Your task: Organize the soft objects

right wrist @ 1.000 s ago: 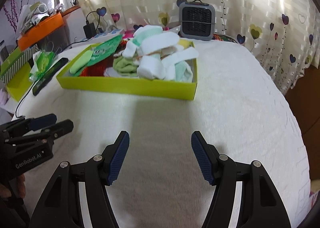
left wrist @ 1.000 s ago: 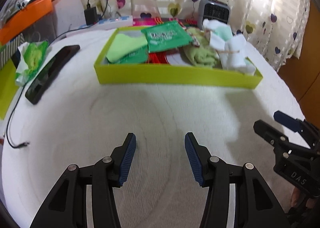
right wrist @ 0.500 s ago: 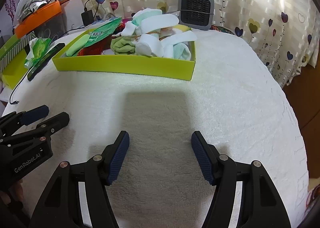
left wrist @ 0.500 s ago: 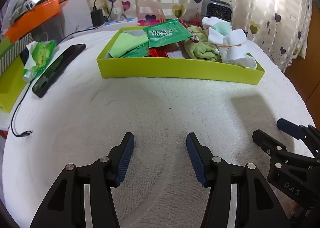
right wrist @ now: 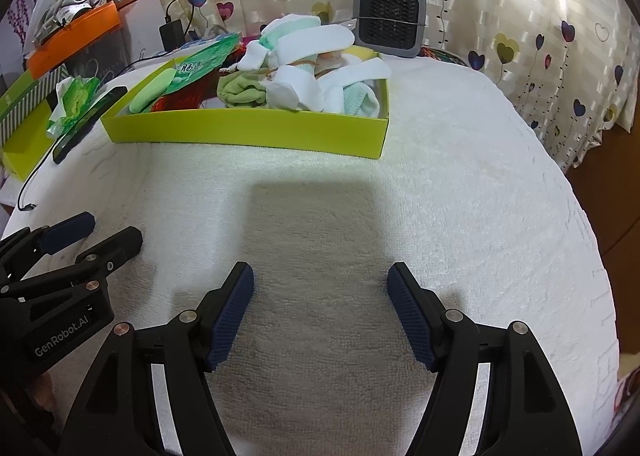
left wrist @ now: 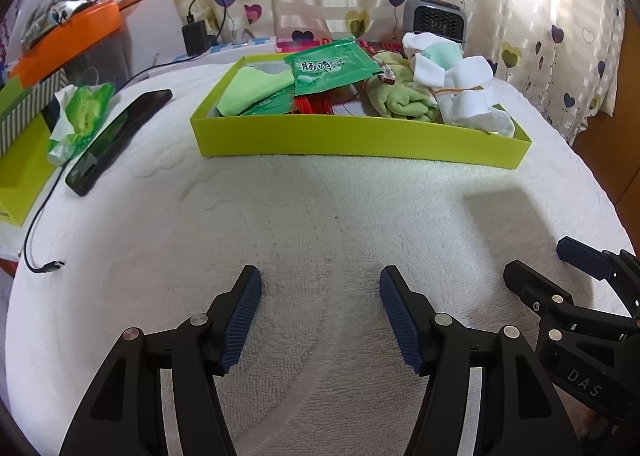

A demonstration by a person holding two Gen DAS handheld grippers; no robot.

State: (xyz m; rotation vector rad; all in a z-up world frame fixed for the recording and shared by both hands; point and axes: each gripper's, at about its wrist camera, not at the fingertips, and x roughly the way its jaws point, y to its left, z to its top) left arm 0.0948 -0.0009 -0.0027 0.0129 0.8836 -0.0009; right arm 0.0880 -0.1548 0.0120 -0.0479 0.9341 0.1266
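Terry-cloth lies bare under both tools — left gripper (left wrist: 320, 316) and right gripper (right wrist: 320, 312) have just been opening, nothing between them; reach toward twelve o'clock for the white socks (right wrist: 296, 83) in the yellow-green tray (right wrist: 248, 127), pinching one only.

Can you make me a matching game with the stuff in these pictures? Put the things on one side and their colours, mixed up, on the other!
Things:
1. tray
2. phone
3. socks
4. shelf box

Colours:
A. orange
B. white and mint
C. yellow-green
D. black

Pairs: 1-C, 2-D, 3-B, 4-A
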